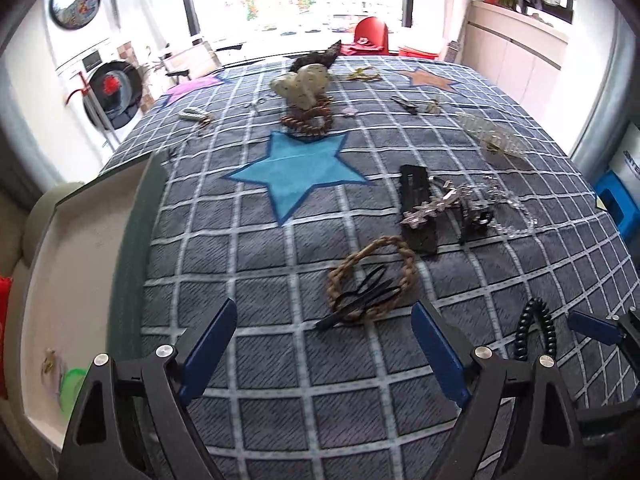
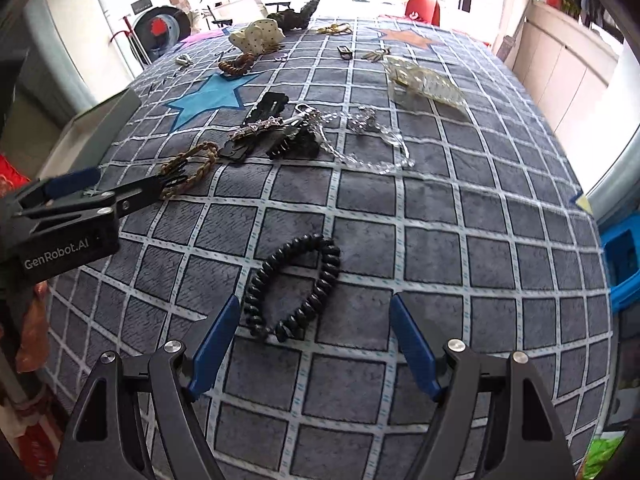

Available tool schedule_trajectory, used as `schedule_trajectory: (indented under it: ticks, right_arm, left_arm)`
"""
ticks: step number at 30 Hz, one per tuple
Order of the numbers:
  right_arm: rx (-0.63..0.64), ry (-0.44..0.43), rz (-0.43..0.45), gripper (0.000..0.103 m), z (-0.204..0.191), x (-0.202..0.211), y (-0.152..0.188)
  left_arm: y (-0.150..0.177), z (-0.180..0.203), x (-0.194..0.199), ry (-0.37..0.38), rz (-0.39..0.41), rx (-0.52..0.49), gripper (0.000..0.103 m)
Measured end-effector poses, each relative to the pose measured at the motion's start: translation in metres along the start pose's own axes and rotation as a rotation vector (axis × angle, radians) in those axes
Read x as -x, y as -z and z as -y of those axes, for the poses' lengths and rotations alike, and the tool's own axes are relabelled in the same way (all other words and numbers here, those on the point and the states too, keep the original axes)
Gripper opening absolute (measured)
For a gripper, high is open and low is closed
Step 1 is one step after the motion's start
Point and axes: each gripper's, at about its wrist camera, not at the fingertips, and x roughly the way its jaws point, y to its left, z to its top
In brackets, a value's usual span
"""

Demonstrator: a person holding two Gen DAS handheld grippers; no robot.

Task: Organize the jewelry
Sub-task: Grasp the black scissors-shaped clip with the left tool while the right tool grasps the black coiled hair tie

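Jewelry lies scattered on a grey checked cloth [image 1: 280, 360]. My left gripper [image 1: 324, 344] is open, just short of a braided brown bracelet [image 1: 404, 252] with a black hair clip [image 1: 360, 300] lying in it. My right gripper [image 2: 312, 340] is open around the near end of a black coiled bracelet [image 2: 296, 280], which also shows in the left wrist view [image 1: 536, 332]. A pile of black clips and a sparkly hairpin [image 1: 428, 208] lies beyond, beside a clear bead necklace [image 2: 376, 160]. A white open box [image 1: 80, 264] stands at the left.
Farther back lie a brown bead bracelet [image 1: 308, 120], a cream heart-shaped piece [image 1: 304, 84], a clear glass dish [image 1: 492, 132], gold pieces [image 1: 360, 76] and small clips. The left gripper body [image 2: 64, 216] shows at the left of the right wrist view. A blue stool [image 1: 620, 208] stands right.
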Motion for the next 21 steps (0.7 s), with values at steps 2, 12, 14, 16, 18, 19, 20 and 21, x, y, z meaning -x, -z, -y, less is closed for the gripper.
schedule_trajectory:
  ticks: [2,12,14,16,18,19,20,21]
  right_arm:
    - [0.020,0.026,0.010,0.080,-0.003,-0.002,-0.001]
    - [0.026,0.028,0.045,0.080,0.002,-0.004,-0.003]
    - [0.028,0.026,0.049,0.080,0.004,-0.003,-0.002]
    - [0.031,0.024,0.050,0.079,0.005,-0.003,-0.002]
    - [0.029,0.024,0.052,0.077,0.006,-0.002,-0.001]
    - [0.028,0.024,0.053,0.075,0.006,-0.001,-0.001]
    - [0.027,0.025,0.054,0.074,0.007,-0.001,-0.001]
    - [0.025,0.026,0.055,0.071,0.008,0.000,0.000]
  left_arm:
    - [-0.005,0.005,-0.004,0.011,-0.002,-0.018,0.091]
    - [-0.012,0.013,-0.019,0.036,-0.034,-0.063,0.089]
    - [-0.010,0.009,-0.022,0.038,-0.050,-0.058,0.077]
    - [-0.008,0.005,-0.026,0.049,-0.070,-0.045,0.075]
    - [-0.006,0.003,-0.025,0.078,-0.071,-0.039,0.063]
    - [-0.005,0.003,-0.025,0.084,-0.073,-0.040,0.062]
    - [-0.004,0.004,-0.023,0.081,-0.071,-0.048,0.060]
    - [-0.003,0.006,-0.022,0.080,-0.069,-0.057,0.053]
